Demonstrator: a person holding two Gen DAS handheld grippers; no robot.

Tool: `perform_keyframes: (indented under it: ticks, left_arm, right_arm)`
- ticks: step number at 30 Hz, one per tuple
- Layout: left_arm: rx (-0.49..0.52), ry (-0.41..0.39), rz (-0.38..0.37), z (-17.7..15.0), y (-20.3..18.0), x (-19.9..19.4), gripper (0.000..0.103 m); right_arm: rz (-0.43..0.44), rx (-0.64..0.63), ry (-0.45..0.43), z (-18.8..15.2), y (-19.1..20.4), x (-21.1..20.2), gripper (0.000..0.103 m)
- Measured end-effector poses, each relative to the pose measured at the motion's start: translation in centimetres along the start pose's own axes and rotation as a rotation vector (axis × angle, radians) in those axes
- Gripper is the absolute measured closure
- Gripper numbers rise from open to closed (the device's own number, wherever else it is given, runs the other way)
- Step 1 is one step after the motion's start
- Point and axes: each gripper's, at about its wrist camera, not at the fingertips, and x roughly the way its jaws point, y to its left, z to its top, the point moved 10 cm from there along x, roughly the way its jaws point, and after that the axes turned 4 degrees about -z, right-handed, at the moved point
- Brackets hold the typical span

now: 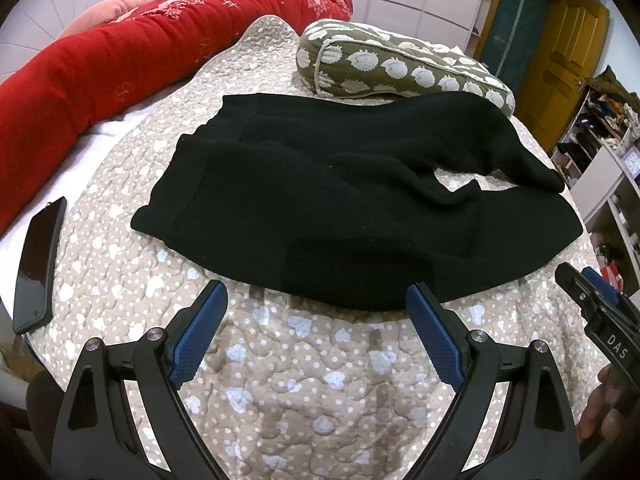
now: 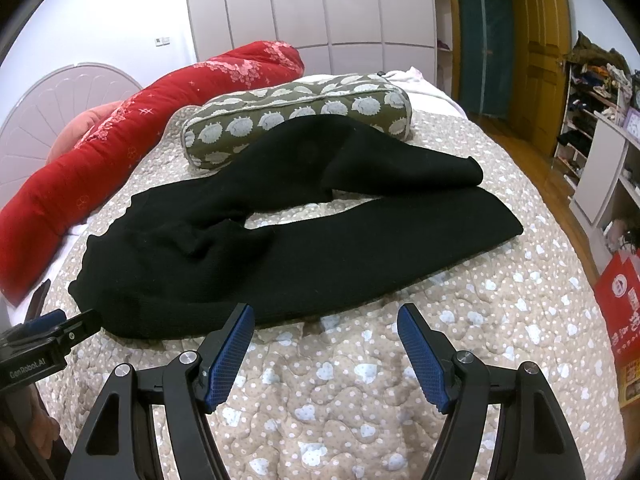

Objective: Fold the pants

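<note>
Black knit pants [image 1: 320, 200] lie spread on the quilted bed, waist to the left, legs running right. The far leg rests partly against an olive pillow and is bent back on itself. The pants also show in the right wrist view [image 2: 280, 248]. My left gripper [image 1: 316, 304] is open and empty, just short of the pants' near edge. My right gripper [image 2: 326, 320] is open and empty, near the near leg's edge. The right gripper shows at the right edge of the left wrist view [image 1: 592, 304], and the left gripper at the left edge of the right wrist view [image 2: 52, 328].
A beige quilt with white spots [image 1: 304, 392] covers the bed. An olive pillow with sheep print [image 1: 400, 68] and a long red bolster [image 1: 120, 64] lie behind the pants. A black phone [image 1: 38, 268] lies at the left. Shelves [image 2: 600, 120] and a red bag [image 2: 620, 312] stand at the right.
</note>
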Motion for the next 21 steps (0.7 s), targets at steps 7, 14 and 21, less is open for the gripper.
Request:
perform_keyframes:
  ticks: [7,14,21]
  left_arm:
    - [-0.004,-0.001,0.004,0.1,0.1,0.0,0.012]
    - [-0.008,0.001,0.006,0.0,0.3,0.1,0.012]
    - [-0.082,0.015,-0.051,-0.1,1.7,-0.3,0.012]
  right_arm:
    - [0.000,-0.001,0.002,0.0,0.0,0.1,0.031]
    - [-0.005,-0.003,0.006,0.0,0.1,0.3,0.031]
    - [0.028,0.068,0.023,-0.4,-1.3,0.9,0.031]
